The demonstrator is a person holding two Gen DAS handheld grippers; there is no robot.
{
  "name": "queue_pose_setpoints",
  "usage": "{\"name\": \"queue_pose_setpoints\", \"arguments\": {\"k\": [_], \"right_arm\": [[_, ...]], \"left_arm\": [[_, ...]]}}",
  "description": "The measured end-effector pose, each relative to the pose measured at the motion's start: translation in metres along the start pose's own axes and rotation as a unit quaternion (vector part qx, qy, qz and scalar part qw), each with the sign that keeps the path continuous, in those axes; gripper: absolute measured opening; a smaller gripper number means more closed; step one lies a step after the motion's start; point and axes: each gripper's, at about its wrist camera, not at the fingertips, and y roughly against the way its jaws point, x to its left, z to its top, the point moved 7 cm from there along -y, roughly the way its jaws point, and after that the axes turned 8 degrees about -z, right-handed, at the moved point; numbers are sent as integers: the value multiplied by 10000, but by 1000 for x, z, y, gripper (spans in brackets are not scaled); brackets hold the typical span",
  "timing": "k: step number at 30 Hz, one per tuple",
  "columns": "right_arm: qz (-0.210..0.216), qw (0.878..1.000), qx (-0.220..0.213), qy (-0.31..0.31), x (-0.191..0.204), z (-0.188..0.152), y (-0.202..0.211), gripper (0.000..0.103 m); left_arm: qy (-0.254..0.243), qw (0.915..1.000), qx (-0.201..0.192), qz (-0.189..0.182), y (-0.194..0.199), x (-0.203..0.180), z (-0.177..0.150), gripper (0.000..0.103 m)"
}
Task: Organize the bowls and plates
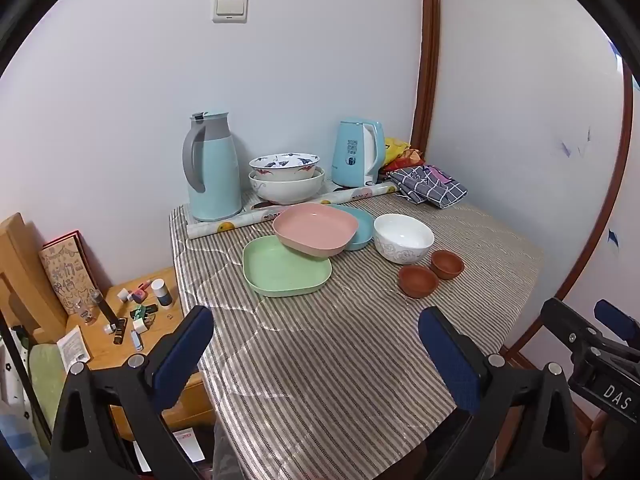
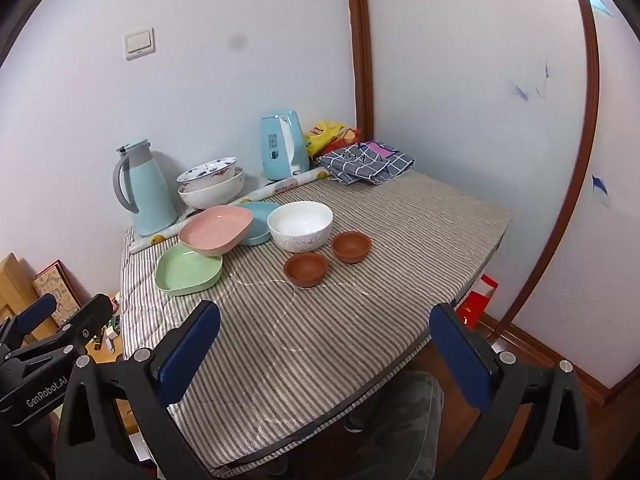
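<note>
A lived-in room of a home — a small table (image 1: pixel 460 236) under a striped cloth, pushed into a corner. At eleven o'clock stand a thermos jug (image 1: pixel 210 168) and stacked china bowls (image 1: pixel 286 178); at twelve, an electric kettle (image 1: pixel 358 154), snack bags (image 2: pixel 326 134) at one. A wall switch (image 1: pixel 229 9) above, toiletries on a low wooden cabinet (image 1: pixel 120 344) at nine — plain domestic clutter.

blue plate (image 1: pixel 362 226) mostly hidden behind pink plate (image 1: pixel 314 230), lower stacked bowl (image 1: pixel 286 190) partly covered
</note>
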Motion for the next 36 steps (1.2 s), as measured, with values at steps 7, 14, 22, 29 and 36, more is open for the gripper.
{"name": "queue_pose_setpoints", "arguments": {"k": [7, 14, 22, 29, 36], "right_arm": [[-2, 10000, -7, -2, 1, -2, 6, 103], [4, 10000, 50, 13, 2, -3, 3, 103], [17, 10000, 47, 9, 3, -2, 4, 103], [33, 10000, 46, 23, 7, -2, 4, 103], [47, 9999, 101, 70, 10, -4, 2, 103]], "left_arm": [[100, 9999, 38, -80, -1, 1, -1, 103], [65, 10000, 14, -62, -1, 1, -2, 103], [46, 9999, -15, -88, 5, 0, 0, 103], [83, 9999, -38, -72, 9, 3, 2, 103], [104, 9999, -24, -60, 9, 7, 5, 103]]}}
